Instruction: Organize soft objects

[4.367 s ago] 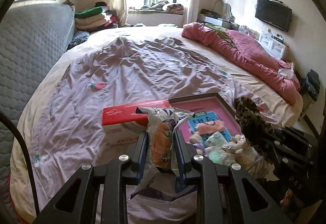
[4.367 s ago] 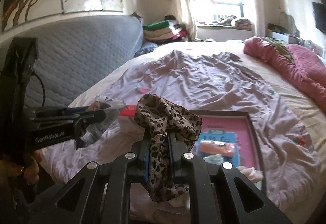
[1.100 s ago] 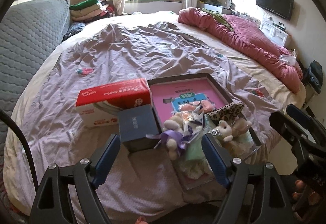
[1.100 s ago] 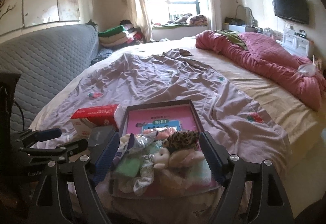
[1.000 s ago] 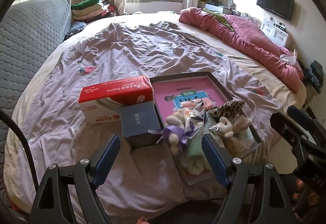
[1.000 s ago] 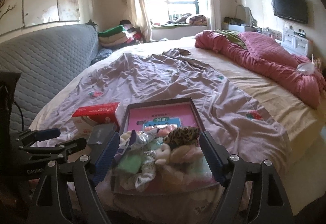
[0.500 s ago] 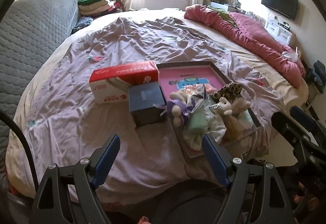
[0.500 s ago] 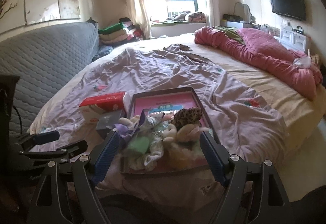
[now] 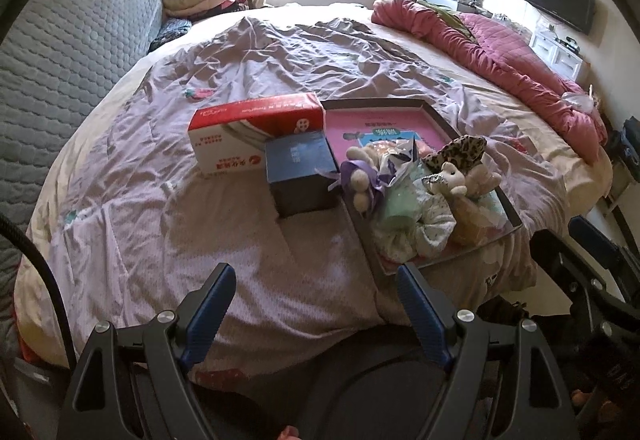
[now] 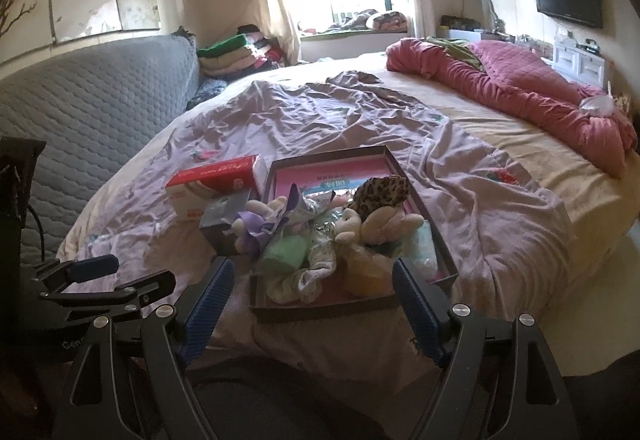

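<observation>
On the rumpled lilac bedsheet (image 9: 200, 240), a shallow dark-rimmed pink tray (image 10: 332, 310) corrals the plush toys and scrunchies (image 10: 320, 240), seemingly to keep them together. Left gripper (image 9: 316, 314) and right gripper (image 10: 312, 300) both hang back, jaws spread and empty.

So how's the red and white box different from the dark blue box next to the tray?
The red and white box is long, low and lies farther back; the dark blue box is shorter, more cube-shaped and sits in front, touching it. Both rest closed on the purple sheet, left of the tray.

Tray's (image 9: 513, 209) pink floor – half buried under soft toys (image 9: 452, 176).
</observation>
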Demonstrator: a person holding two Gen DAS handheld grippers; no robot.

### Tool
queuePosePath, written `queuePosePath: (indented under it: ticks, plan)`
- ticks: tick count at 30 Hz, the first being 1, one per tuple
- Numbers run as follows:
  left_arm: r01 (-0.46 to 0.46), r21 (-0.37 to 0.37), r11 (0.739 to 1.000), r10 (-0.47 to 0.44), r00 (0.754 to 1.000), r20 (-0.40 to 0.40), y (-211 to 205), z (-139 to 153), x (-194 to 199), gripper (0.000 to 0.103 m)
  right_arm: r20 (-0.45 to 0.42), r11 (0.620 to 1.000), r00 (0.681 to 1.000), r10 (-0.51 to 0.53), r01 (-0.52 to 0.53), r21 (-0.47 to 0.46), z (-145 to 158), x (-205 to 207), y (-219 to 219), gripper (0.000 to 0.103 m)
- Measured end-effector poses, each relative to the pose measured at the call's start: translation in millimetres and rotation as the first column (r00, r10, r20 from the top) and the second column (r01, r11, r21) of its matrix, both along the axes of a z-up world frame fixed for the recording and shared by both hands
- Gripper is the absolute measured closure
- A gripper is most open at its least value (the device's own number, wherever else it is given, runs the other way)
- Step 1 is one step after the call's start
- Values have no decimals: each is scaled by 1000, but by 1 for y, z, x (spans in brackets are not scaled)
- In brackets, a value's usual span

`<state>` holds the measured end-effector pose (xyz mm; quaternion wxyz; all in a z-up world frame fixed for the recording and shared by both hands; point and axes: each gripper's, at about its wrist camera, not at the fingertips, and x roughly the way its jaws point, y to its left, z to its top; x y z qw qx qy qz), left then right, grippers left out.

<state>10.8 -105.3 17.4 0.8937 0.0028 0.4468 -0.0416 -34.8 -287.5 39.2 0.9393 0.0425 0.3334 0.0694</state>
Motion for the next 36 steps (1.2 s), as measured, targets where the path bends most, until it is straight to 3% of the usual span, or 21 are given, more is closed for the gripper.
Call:
queuePosePath:
  ticks: [21, 36]
  plan:
    - [-5, 12, 1000, 5, 1000, -5, 2, -6, -6, 21, -44, 999, 999, 30, -31, -17, -12, 1, 10, 21]
    - [-6, 22, 1000, 6, 1000, 8, 2, -4, -9, 21, -27, 999, 999, 23, -24, -29, -10, 0, 11, 21]
